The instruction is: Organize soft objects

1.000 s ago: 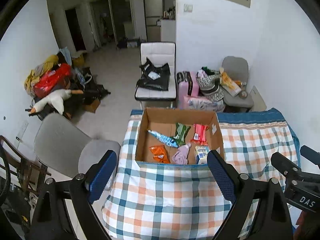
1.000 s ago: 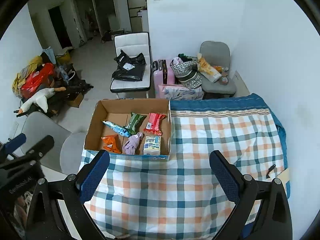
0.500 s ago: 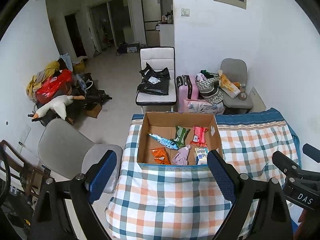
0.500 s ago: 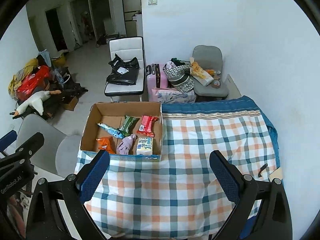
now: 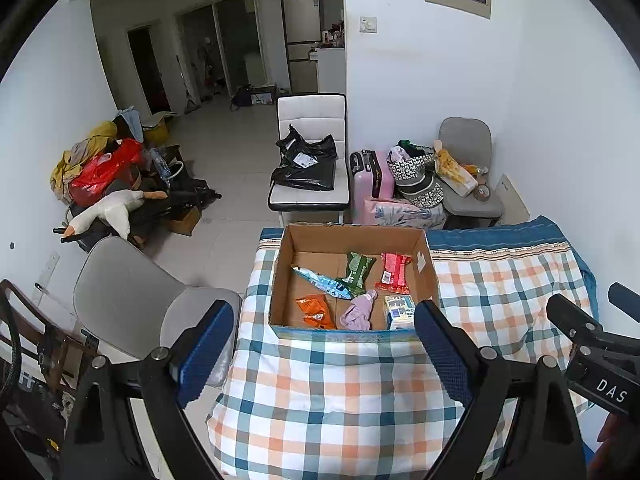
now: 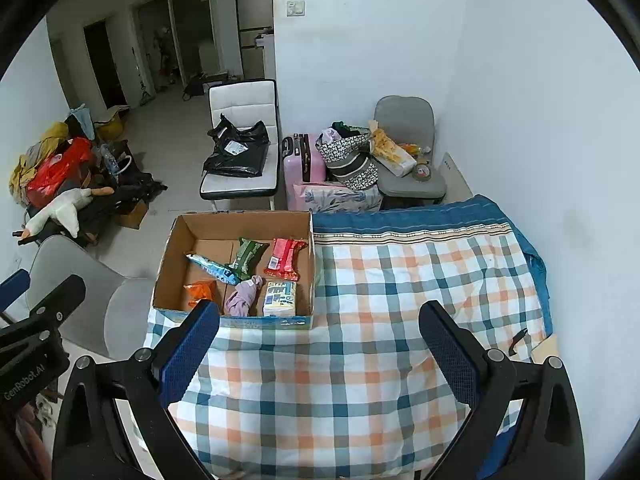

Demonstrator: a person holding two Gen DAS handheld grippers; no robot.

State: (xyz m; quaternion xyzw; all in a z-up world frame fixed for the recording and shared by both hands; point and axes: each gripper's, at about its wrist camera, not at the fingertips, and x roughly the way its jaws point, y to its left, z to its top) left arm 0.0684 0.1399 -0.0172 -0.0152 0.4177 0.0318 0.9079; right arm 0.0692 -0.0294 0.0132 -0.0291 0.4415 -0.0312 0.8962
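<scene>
1. One cardboard box (image 5: pixel 430 276) on the plaid quilt (image 5: pixel 320 392), at the quilt's far-left corner, open at the top.
2. Six soft items inside, counted: one blue packet (image 5: pixel 316 279), one green packet (image 5: pixel 357 269), one red packet (image 5: pixel 394 272), one orange packet (image 5: pixel 314 310), one lilac cloth bundle (image 5: pixel 359 311), one white-and-blue tissue pack (image 5: pixel 398 311) (print on all too small to read).
3. Orange packet, cloth bundle and tissue pack in a row along the box's near wall; the other three behind them.
4. Left gripper (image 5: pixel 320 348) held above the quilt's near edge, tongs spread wide, pinching nothing.
5. Right gripper (image 6: pixel 320 350) likewise over the quilt, tongs spread wide and bare.
6. Writing legible: "DAS" on the right gripper's body in the left view, "GenRobot.AI" on the left gripper's body in the right view.
7. Beyond the quilt: three chairs, namely one white chair (image 5: pixel 312 120), and two grey ones; one pink suitcase (image 5: pixel 374 176).
</scene>
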